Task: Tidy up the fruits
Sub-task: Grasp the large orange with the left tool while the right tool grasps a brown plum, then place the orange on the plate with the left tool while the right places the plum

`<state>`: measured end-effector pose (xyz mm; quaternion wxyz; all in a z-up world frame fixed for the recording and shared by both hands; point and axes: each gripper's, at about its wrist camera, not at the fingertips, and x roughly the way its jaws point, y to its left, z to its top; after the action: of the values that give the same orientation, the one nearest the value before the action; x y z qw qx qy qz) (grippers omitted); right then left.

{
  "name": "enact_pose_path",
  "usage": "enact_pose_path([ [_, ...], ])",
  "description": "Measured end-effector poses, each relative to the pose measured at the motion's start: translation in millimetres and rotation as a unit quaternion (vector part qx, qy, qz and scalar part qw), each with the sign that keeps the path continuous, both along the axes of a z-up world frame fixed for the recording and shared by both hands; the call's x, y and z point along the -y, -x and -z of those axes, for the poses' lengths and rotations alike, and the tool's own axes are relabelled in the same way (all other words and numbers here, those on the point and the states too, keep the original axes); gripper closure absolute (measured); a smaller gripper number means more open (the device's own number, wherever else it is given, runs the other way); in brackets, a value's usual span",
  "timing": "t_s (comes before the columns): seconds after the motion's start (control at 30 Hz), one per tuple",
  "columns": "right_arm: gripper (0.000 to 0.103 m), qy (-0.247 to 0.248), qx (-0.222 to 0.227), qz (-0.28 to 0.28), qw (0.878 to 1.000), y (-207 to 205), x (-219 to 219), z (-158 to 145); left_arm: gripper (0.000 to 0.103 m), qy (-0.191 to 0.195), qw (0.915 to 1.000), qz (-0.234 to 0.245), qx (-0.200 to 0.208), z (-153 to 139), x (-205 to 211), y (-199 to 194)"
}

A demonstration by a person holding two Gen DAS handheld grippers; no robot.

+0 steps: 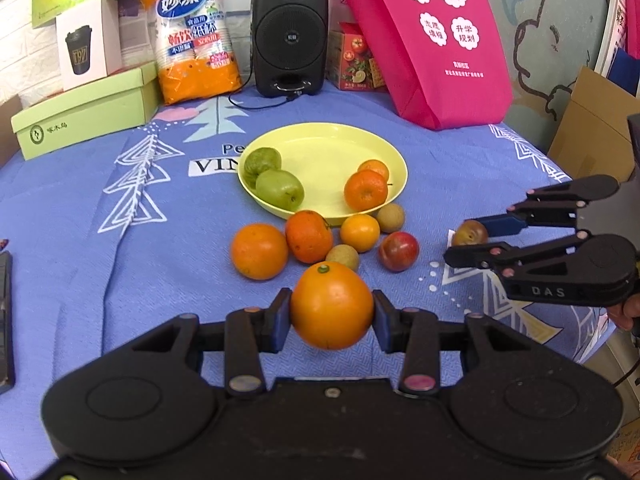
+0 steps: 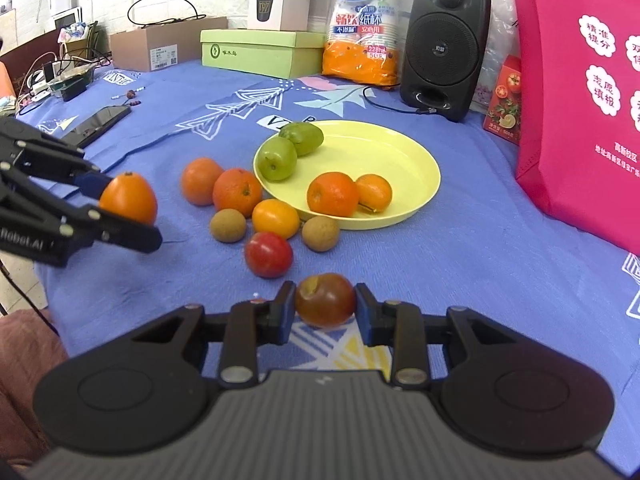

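Observation:
My left gripper (image 1: pixel 332 312) is shut on a large orange (image 1: pixel 331 306) and holds it above the blue cloth; it also shows in the right wrist view (image 2: pixel 128 198). My right gripper (image 2: pixel 325 306) is shut on a dark red plum (image 2: pixel 325 300), also seen in the left wrist view (image 1: pixel 470 233). A yellow plate (image 1: pixel 320 148) holds two green fruits (image 1: pixel 279 189) and two small oranges (image 1: pixel 366 190). In front of the plate lie several oranges (image 1: pixel 259 251), two brown kiwis (image 1: pixel 343 258) and a red plum (image 1: pixel 399 251).
A black speaker (image 1: pixel 290 32), a pink bag (image 1: pixel 424 40), a green box (image 1: pixel 86 114) and an orange cup pack (image 1: pixel 194 36) stand at the back. A phone (image 2: pixel 98 124) lies on the cloth at the left.

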<state>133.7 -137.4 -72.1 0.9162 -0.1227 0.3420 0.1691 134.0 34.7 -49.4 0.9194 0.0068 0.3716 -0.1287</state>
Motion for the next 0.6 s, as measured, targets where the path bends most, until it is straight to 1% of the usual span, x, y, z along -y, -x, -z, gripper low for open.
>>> enact_pose_path([
  [0.17, 0.072, -0.002, 0.008, 0.001, 1.0, 11.4, 1.7, -6.5, 0.063, -0.001, 1.0, -0.003, 0.006, -6.9, -0.7, 1.1],
  [0.3, 0.072, -0.005, 0.022, 0.003, 1.0, 13.8, 4.5, -16.4, 0.062, -0.004, 0.9999, -0.003, 0.016, -14.7, 0.5, -3.3],
  [0.43, 0.072, -0.01, 0.037, 0.005, 0.999, 6.8, 8.5, -27.6, 0.062, -0.001, 0.9997, -0.002, 0.024, -22.3, 0.6, -16.7],
  [0.6, 0.072, -0.008, 0.046, 0.007, 0.999, -15.6, 10.6, -34.8, 0.062, -0.009, 0.9995, 0.002, 0.03, -27.0, 5.3, -45.6],
])
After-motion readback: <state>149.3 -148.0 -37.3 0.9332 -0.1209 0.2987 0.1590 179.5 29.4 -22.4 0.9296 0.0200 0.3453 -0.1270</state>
